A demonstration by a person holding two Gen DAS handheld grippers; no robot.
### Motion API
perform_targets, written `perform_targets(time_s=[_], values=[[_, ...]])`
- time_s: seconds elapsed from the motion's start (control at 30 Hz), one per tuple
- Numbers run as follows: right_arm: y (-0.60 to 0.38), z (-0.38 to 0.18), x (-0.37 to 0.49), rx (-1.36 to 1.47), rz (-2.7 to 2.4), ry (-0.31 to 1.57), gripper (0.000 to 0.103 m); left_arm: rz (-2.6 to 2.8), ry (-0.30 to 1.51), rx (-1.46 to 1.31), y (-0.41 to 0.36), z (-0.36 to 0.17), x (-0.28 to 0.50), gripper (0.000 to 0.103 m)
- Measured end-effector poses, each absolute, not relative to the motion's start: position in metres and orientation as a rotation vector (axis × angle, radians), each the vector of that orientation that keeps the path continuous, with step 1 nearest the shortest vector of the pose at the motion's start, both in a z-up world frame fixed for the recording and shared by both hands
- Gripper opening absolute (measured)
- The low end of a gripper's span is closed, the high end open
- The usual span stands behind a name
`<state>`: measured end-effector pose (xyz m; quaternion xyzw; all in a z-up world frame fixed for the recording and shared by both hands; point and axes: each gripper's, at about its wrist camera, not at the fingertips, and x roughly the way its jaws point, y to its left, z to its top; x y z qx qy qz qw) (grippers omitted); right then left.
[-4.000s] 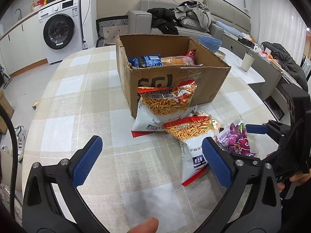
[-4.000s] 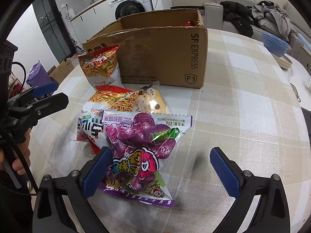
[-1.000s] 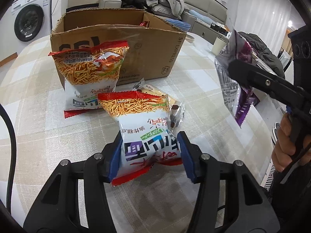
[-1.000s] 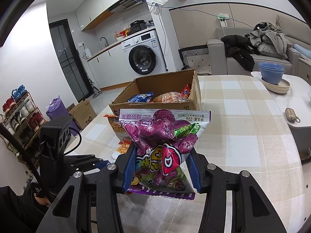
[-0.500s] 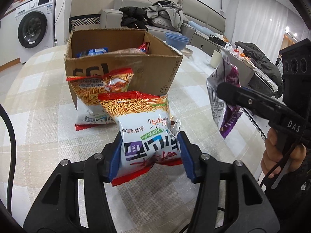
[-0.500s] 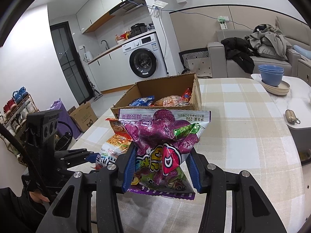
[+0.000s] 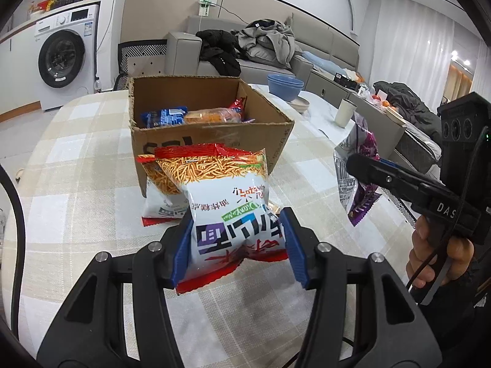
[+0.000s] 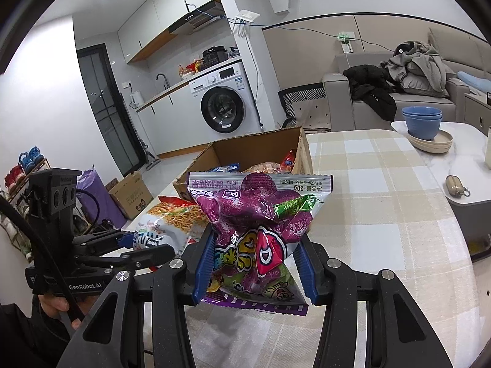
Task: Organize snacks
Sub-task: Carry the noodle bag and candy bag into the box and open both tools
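Note:
My left gripper [image 7: 234,245] is shut on a white-and-red noodle-snack bag [image 7: 224,196] and holds it in the air in front of the open cardboard box [image 7: 172,135]. A second noodle-snack bag [image 7: 156,193] leans against the box front on the table. My right gripper [image 8: 253,257] is shut on a purple snack bag [image 8: 254,214], held above the table to the right of the box [image 8: 303,150]. The box holds a blue pack [image 7: 164,116], an orange pack [image 7: 211,116] and a red one. The purple bag [image 7: 357,165] and right gripper also show in the left wrist view.
The checked tablecloth [image 7: 76,165] covers a round table. Blue bowls on a plate [image 8: 425,125], a cup [image 7: 343,116] and a small key pouch [image 8: 455,185] sit on a white side surface to the right. A sofa with clothes and a washing machine stand behind.
Both grippers closed on their bags and lifted them off the table. Over the last second both rose and drew nearer the box, so its inside now shows.

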<state>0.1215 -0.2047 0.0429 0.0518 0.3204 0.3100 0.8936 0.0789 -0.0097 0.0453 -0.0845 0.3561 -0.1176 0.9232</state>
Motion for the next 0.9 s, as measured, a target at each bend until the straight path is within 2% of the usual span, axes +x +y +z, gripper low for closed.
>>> perform_targets(time_s=[0.57,0.9], values=[[-0.201,0.055,0.120,0.111,0.626,0.635,0.049,-0.186,0.623,-0.178,0.026,0.097,0.060,0.051],[-0.193,0.073,0.127,0.101,0.638,0.607,0.049,-0.178,0.616,-0.174,0.032,0.116,0.075,0.051]])
